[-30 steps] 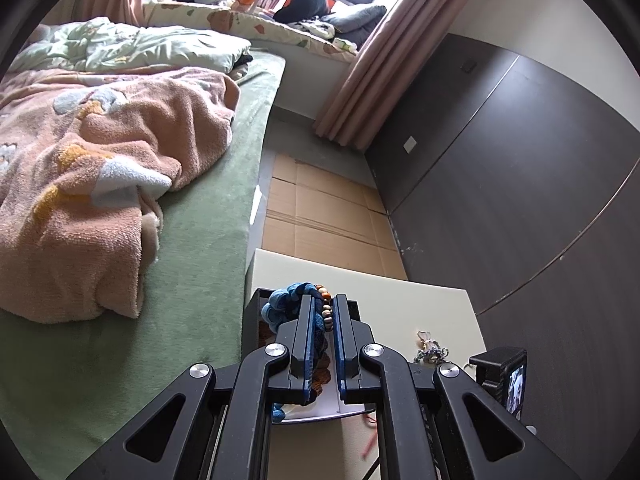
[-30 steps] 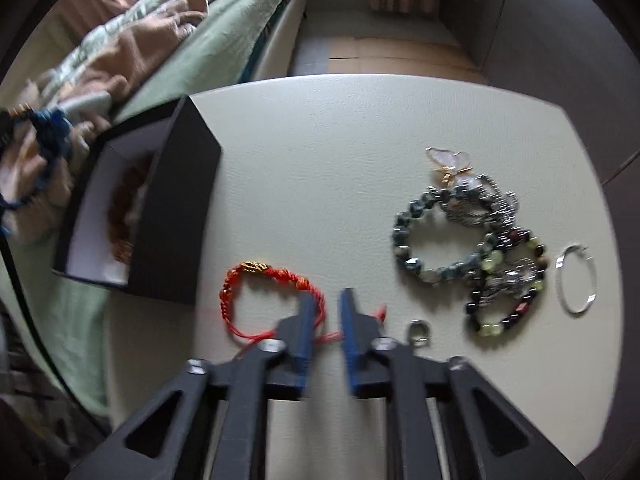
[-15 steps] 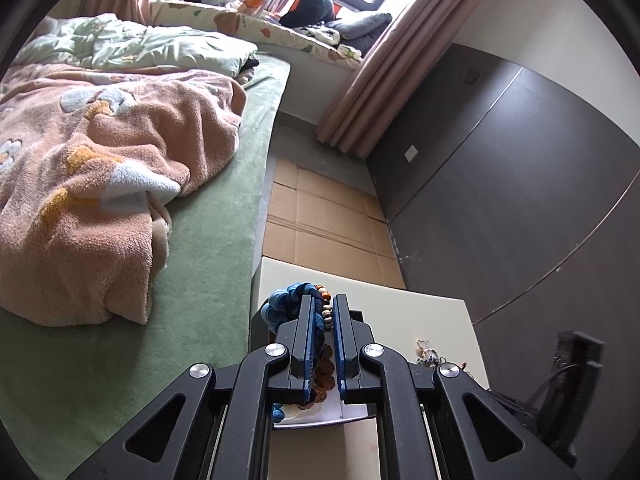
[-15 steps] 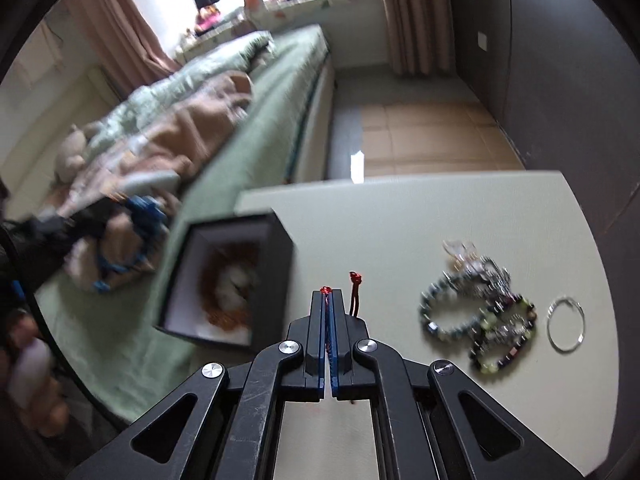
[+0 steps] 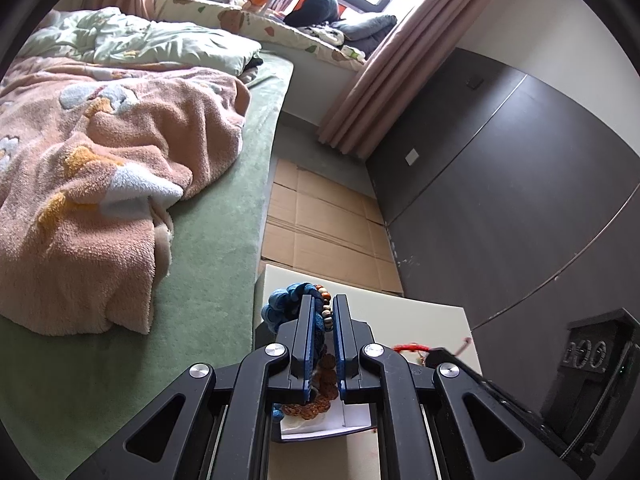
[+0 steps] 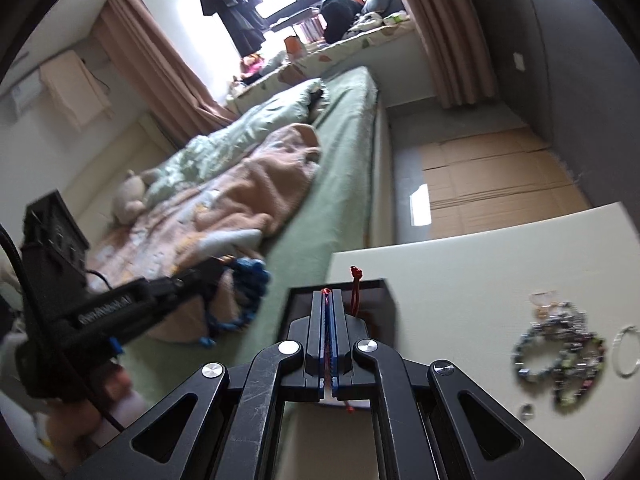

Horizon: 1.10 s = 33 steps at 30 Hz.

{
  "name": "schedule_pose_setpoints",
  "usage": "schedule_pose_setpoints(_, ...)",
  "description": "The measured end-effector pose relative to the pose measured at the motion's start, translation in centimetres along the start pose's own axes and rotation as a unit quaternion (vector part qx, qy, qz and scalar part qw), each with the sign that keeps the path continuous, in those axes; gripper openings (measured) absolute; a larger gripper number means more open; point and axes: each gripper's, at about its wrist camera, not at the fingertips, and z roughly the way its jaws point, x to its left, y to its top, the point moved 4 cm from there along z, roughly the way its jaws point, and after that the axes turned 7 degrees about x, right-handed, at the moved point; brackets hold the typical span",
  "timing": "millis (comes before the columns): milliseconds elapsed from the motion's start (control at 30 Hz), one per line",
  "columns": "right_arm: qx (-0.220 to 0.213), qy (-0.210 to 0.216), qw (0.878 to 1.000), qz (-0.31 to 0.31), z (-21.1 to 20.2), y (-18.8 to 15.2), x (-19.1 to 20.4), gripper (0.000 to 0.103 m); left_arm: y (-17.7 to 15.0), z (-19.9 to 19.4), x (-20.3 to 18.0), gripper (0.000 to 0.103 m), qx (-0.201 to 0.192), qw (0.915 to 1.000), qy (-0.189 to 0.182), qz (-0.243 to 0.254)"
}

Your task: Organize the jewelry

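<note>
Above the black box (image 6: 382, 300) at the table's (image 6: 480, 272) near corner, both grippers carry jewelry. The right gripper (image 6: 329, 300) is clamped nearly closed on the red cord bracelet (image 6: 354, 288), its knotted tail poking up beside the fingers. The left gripper (image 5: 323, 312) is pinched on the blue beaded bracelet (image 5: 286, 300), hanging over a brown beaded piece (image 5: 320, 388) already in the box. To do this well, I would centre each piece low over the opening before letting go, one side at a time, so cords do not snag. More bracelets (image 6: 560, 356) wait on the table.
</note>
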Motion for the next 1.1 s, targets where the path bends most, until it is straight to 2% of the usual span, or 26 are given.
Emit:
schedule_pose_setpoints(33, 0.008, 0.015, 1.000, 0.005, 0.8, 0.0, 0.1, 0.004, 0.0, 0.0, 0.0, 0.009, 0.001, 1.0000, 0.000, 0.000)
schedule_pose_setpoints(67, 0.028, 0.021, 0.999, 0.009, 1.8, -0.1, 0.1, 0.010, 0.0, 0.1, 0.0, 0.009, 0.002, 1.0000, 0.001, 0.001)
schedule_pose_setpoints(100, 0.048, 0.018, 0.999, 0.013, 2.6, -0.3, -0.1, 0.030, 0.0, 0.1, 0.0, 0.009, 0.004, 1.0000, 0.001, 0.002)
schedule_pose_setpoints(133, 0.069, 0.011, 0.997, 0.022, 3.5, -0.6, -0.4, 0.041, -0.1, 0.1, -0.1, 0.009, 0.005, 1.0000, 0.002, 0.004)
schedule_pose_setpoints(167, 0.070, 0.006, 0.997, 0.030, 3.7, -0.9, -0.7, 0.052, -0.2, 0.2, -0.2, 0.009, 0.008, 1.0000, 0.001, 0.006)
schedule_pose_setpoints(400, 0.047, -0.008, 0.998, 0.045, 1.4, -1.1, -2.4, 0.053, -1.0, 1.4, -1.8, 0.009, 0.031, 0.9992, -0.007, 0.023)
schedule_pose_setpoints(567, 0.037, -0.020, 0.997, 0.060, -0.9, -1.4, -4.2, 0.053, -2.0, 2.6, -3.9, 0.010, 0.055, 0.9969, -0.040, 0.041)
schedule_pose_setpoints(633, 0.033, -0.021, 0.997, 0.067, -1.7, -1.5, -5.0, 0.053, -2.3, 3.3, -4.3, 0.018, 0.070, 0.9959, -0.038, 0.043)
schedule_pose_setpoints(700, 0.029, -0.021, 0.996, 0.076, -2.5, -1.7, -5.9, 0.053, -2.7, 4.0, -4.5, 0.065, 0.075, 0.9960, -0.011, 0.046)
schedule_pose_setpoints(733, 0.027, -0.023, 0.996, 0.080, -2.8, -1.8, -6.3, 0.053, -2.8, 4.1, -4.5, 0.072, 0.073, 0.9963, -0.003, 0.047)
schedule_pose_setpoints(1100, 0.002, -0.050, 0.992, 0.114, -8.0, -2.3, -11.4, 0.053, -4.1, 4.4, -7.0, 0.074, 0.060, 0.9965, -0.003, 0.058)
